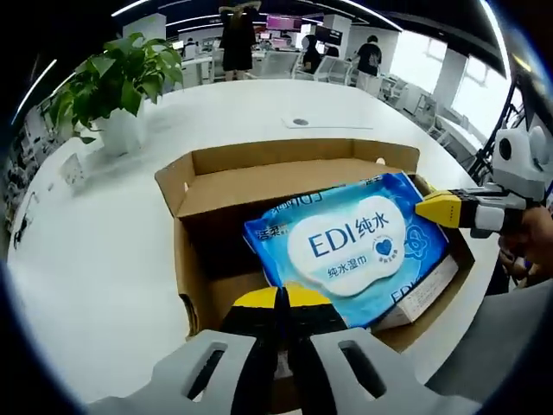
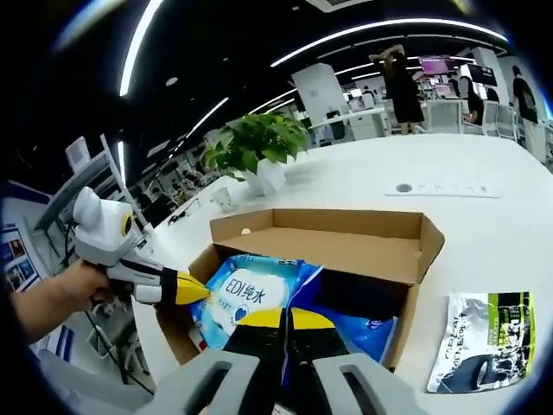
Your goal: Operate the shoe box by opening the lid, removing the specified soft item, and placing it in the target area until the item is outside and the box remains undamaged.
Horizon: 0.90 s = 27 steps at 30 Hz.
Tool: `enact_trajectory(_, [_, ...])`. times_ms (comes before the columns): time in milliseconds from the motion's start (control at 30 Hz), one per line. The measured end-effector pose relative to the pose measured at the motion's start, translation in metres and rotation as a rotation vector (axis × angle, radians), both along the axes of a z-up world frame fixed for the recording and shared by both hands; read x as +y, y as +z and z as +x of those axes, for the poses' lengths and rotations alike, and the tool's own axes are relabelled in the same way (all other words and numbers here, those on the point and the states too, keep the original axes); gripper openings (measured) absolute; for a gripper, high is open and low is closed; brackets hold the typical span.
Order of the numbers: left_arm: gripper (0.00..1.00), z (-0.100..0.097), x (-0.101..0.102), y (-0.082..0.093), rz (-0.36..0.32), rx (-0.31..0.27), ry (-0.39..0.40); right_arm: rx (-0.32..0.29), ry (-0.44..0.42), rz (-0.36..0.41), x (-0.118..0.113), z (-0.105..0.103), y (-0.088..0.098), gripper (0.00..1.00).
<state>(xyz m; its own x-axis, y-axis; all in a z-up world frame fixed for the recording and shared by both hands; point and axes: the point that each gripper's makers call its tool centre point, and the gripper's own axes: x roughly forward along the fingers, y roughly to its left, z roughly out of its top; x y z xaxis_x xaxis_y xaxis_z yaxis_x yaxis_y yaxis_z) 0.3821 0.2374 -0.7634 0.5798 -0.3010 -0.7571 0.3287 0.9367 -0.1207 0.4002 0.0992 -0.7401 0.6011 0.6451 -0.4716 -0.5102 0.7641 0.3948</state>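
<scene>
Shoe box (image 1: 259, 186) on white worktop (image 1: 112, 259), lid already open; wipes pack (image 1: 350, 242) lies inside (removal and placing outstanding), left hand-held gripper (image 1: 281, 303) and right hand-held gripper (image 2: 285, 322) both closed, empty, at box's near edge.

We see the open shoe box (image 1: 197, 177) on the white table (image 1: 95, 259), a wet-wipe pack (image 1: 350, 246) lying inside it. A potted plant (image 1: 117, 95) stands behind the box, a flat pouch (image 2: 484, 341) beside it.
</scene>
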Motion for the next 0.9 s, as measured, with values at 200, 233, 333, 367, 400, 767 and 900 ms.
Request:
enact_trajectory(200, [0.00,0.001,0.001,0.011,-0.011,-0.020,0.004,-0.009,0.016,0.002,0.002,0.000,0.008,0.00])
enact_trajectory(233, [0.00,0.001,0.001,0.012,-0.011,-0.023,0.003,-0.010,0.015,0.004,0.001,0.000,0.010,0.00])
enact_trajectory(333, [0.00,0.003,0.001,0.020,-0.013,-0.042,0.001,-0.019,0.017,0.009,0.001,0.001,0.017,0.00])
enact_trajectory(367, [0.00,0.003,0.000,0.023,-0.015,-0.045,0.001,-0.019,0.016,0.011,0.000,0.001,0.019,0.00])
enact_trajectory(400, [0.00,0.004,0.000,0.027,-0.021,-0.051,0.001,-0.021,0.016,0.013,0.000,0.001,0.021,0.00])
enact_trajectory(767, [0.00,0.009,-0.012,0.056,-0.044,-0.111,-0.019,-0.056,0.016,0.009,-0.012,0.002,0.038,0.00])
enact_trajectory(900, [0.00,0.010,-0.019,0.065,-0.053,-0.124,-0.030,-0.057,0.007,0.013,-0.018,0.002,0.043,0.00])
